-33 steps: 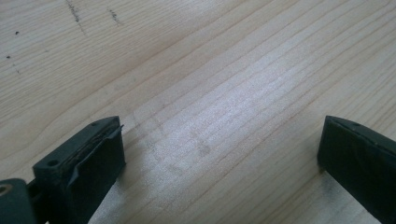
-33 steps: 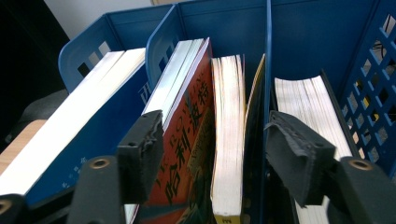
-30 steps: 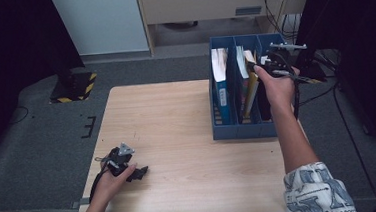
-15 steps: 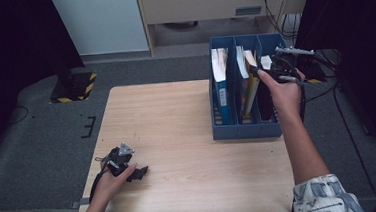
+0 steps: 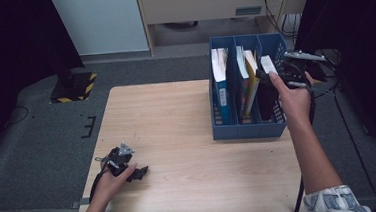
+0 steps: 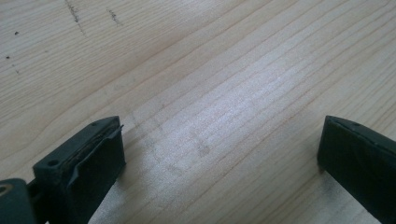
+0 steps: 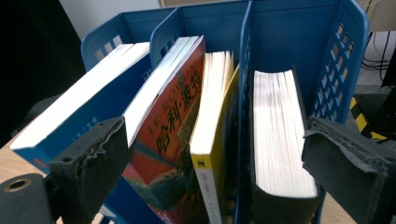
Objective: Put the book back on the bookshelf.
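Fingers of the left gripper (image 5: 141, 172) stand spread wide with nothing between them, low over the bare wooden surface (image 5: 188, 136), near its front left corner and well apart from the blue file rack (image 5: 245, 130) that serves as the landmark; in the left gripper view, both black pads (image 6: 88, 161) frame plain wood grain. Fingers of the right gripper (image 5: 264, 75) are also spread and have just been opening; they hover at the rack's right side, just above its top edge, and pinch nothing. In the right gripper view the two foam-faced pads (image 7: 95, 154) stand on either side of the rack's contents, without touching any book. Nearest that gripper, in the rack's right compartment, stands the thick black-covered book (image 7: 280, 140), upright, pages facing up, with the right pad just beside it. One compartment over, in the middle, a yellow-spined book (image 7: 208, 140) and a red paperback with Chinese lettering (image 7: 173, 135) lean against each other. Farthest from the right gripper, in the left compartment, a blue-covered book (image 7: 74, 119) tilts outward. Seen from the high view, the rack sits on the surface's right half, close to the far edge, with a grey carpeted floor (image 5: 43, 146) beyond and around it.
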Demonstrator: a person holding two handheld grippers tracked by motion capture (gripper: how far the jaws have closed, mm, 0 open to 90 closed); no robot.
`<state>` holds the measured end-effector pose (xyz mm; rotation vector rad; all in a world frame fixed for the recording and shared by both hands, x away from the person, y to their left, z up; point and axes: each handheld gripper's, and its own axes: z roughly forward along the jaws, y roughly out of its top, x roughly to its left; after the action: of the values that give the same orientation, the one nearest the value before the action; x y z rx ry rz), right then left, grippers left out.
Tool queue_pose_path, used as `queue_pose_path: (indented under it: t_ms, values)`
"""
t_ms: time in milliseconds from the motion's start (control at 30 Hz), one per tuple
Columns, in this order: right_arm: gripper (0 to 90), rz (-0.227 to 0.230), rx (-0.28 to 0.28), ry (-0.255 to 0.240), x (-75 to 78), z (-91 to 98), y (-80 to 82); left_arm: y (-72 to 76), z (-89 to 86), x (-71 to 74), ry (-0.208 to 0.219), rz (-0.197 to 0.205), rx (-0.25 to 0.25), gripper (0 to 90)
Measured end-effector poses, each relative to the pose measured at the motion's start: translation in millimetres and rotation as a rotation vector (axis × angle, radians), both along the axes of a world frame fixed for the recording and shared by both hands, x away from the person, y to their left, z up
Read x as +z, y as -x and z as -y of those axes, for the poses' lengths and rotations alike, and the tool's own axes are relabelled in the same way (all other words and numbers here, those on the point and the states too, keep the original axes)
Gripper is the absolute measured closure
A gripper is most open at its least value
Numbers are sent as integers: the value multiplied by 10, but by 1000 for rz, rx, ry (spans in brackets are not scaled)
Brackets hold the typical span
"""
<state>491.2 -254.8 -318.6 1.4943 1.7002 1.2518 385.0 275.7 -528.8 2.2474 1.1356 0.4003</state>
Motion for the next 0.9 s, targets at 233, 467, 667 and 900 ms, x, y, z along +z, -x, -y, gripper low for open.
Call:
queue_pose_path:
  t_ms: [233, 467, 667, 900]
  values:
    - [77, 2, 15, 11, -34, 16, 105, 2, 2, -1, 3, -1, 2, 0]
    - [76, 4, 37, 27, -67, 20, 216, 0, 1, 0, -1, -2, -3, 0]
    - [76, -4, 51, 25, -137, 19, 289, 1, 3, 0, 1, -3, -2, 0]
    - [75, -14, 62, 27, -216, -1, 351, 1, 4, -1, 1, -3, -3, 0]
